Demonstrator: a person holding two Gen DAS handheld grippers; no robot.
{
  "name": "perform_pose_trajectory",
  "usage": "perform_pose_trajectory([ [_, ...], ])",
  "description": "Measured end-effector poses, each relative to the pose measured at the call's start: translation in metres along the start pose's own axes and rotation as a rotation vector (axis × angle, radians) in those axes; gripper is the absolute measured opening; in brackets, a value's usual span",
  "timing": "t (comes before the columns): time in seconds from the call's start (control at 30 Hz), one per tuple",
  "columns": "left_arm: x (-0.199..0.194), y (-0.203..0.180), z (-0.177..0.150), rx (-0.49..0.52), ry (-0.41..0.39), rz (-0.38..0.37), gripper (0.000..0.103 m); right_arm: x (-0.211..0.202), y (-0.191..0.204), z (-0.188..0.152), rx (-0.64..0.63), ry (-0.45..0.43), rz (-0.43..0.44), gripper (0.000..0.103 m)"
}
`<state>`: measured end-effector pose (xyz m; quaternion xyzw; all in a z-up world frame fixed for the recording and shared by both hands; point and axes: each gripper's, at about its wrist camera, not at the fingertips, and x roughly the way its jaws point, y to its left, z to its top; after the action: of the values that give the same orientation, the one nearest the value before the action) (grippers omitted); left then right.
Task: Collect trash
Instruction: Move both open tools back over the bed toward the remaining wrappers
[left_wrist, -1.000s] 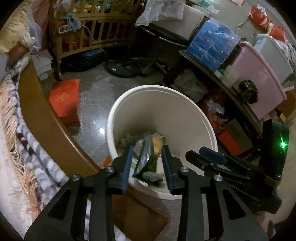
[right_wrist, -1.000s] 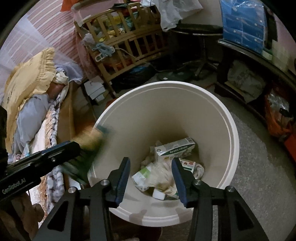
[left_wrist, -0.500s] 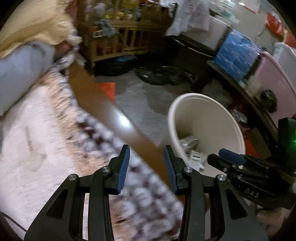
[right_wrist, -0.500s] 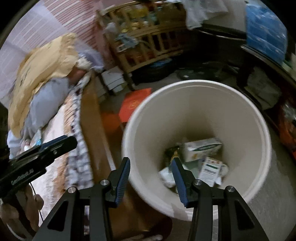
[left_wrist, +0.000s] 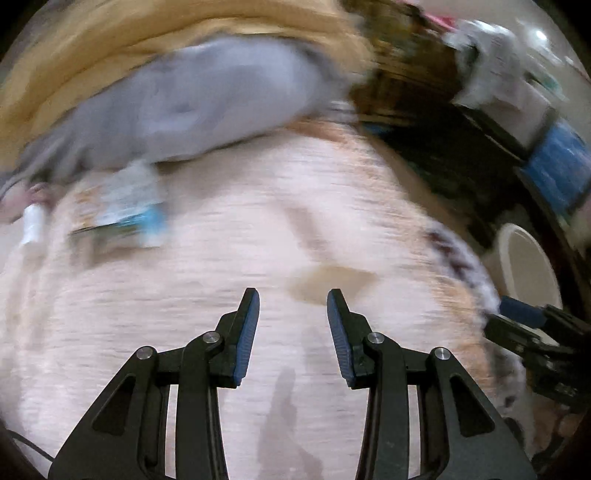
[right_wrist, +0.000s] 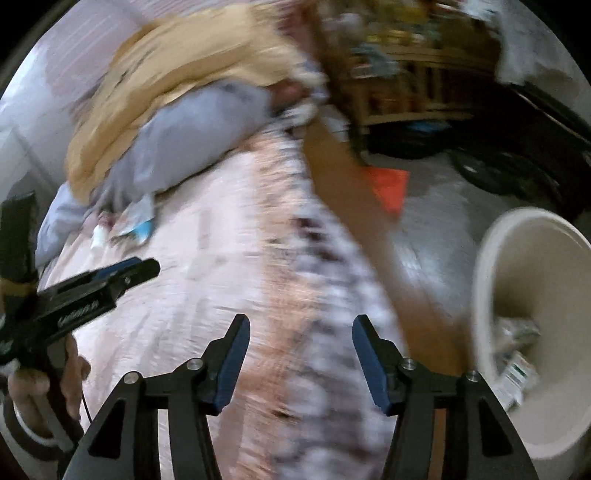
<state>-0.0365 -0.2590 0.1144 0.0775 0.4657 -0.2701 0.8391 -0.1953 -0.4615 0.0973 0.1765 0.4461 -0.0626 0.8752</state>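
Your left gripper gapes empty over pale bedspread | right gripper spread, empty, above fringed edge | white bin on floor, right.

The broad pale pink woven bedspread lies bare ahead of both grippers, giving open passage up to the blurred white-and-blue crumpled wrappers near its far edge. Behind those, a grey pillow and yellow cushion block the way. The round cream plastic bin, open-topped, stands beside the bed's brown wooden rail.
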Motion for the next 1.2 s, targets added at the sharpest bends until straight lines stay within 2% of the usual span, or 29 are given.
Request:
perform_pose_trajectory([
  [0.07, 0.0, 0.048, 0.002, -0.066, -0.003, 0.047, 0.036, 0.016, 0.032, 0.009, -0.063, 0.016, 0.032, 0.055],
  [0.2, 0.001, 0.122, 0.015, -0.18, -0.01, 0.109, 0.036, 0.041, 0.082, 0.025, -0.161, 0.035, 0.083, 0.056],
  [0.33, 0.01, 0.187, 0.05, -0.285, -0.031, 0.132, 0.05, 0.068, 0.123, 0.039, -0.224, 0.048, 0.121, 0.06],
  [0.5, 0.035, 0.22, 0.091, -0.286, -0.055, 0.163, 0.053, 0.101, 0.16, 0.053, -0.275, 0.075, 0.156, 0.06],
  [0.6, 0.07, 0.231, 0.11, -0.251, -0.002, 0.178, 0.053, 0.116, 0.173, 0.057, -0.304, 0.095, 0.17, 0.06],
  [0.7, 0.089, 0.236, 0.111, -0.23, 0.031, 0.22, 0.053, 0.125, 0.175, 0.058, -0.314, 0.111, 0.173, 0.06],
  [0.87, 0.093, 0.233, 0.087, -0.164, 0.105, 0.196, 0.053, 0.129, 0.17, 0.059, -0.289, 0.104, 0.184, 0.06],
  [0.97, 0.074, 0.228, 0.05, -0.126, 0.172, 0.131, 0.053, 0.126, 0.169, 0.059, -0.293, 0.103, 0.184, 0.061],
  [1.13, 0.027, 0.227, -0.008, -0.138, 0.184, 0.038, 0.053, 0.124, 0.17, 0.062, -0.288, 0.096, 0.187, 0.061],
  [1.2, 0.015, 0.227, -0.02, -0.151, 0.178, 0.011, 0.053, 0.123, 0.174, 0.063, -0.286, 0.099, 0.2, 0.062],
])
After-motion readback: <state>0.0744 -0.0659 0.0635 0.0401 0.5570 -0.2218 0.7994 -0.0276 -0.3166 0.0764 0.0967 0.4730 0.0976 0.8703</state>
